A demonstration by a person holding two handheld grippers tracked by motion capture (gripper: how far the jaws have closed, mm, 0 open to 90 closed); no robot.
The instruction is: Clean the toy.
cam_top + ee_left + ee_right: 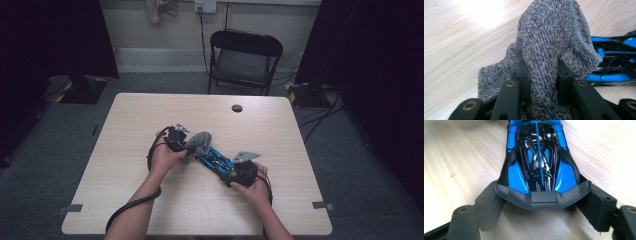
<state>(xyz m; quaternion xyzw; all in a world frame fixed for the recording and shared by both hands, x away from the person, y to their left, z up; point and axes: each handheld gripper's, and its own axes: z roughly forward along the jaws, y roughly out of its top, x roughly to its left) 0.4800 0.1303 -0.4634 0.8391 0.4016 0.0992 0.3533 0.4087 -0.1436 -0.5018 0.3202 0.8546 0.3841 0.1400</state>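
Note:
A grey terry cloth [549, 42] is pinched in a bunch between the jaws of my left gripper [541, 80], which is shut on it. In the high view the cloth [198, 142] hangs over the front end of a glossy blue and black toy car [215, 159] near the middle of the table. My right gripper [542, 202] is shut on the car [537, 157], one jaw on each side of its dark rear wing. In the high view the left gripper [186, 145] and the right gripper [229, 172] face each other along the car.
The light wooden table [150, 115] has a round cable hole [237, 108] at the back. A black folding chair [244, 55] stands behind the table. Cables lie on the floor at the right. Dark curtains flank the room.

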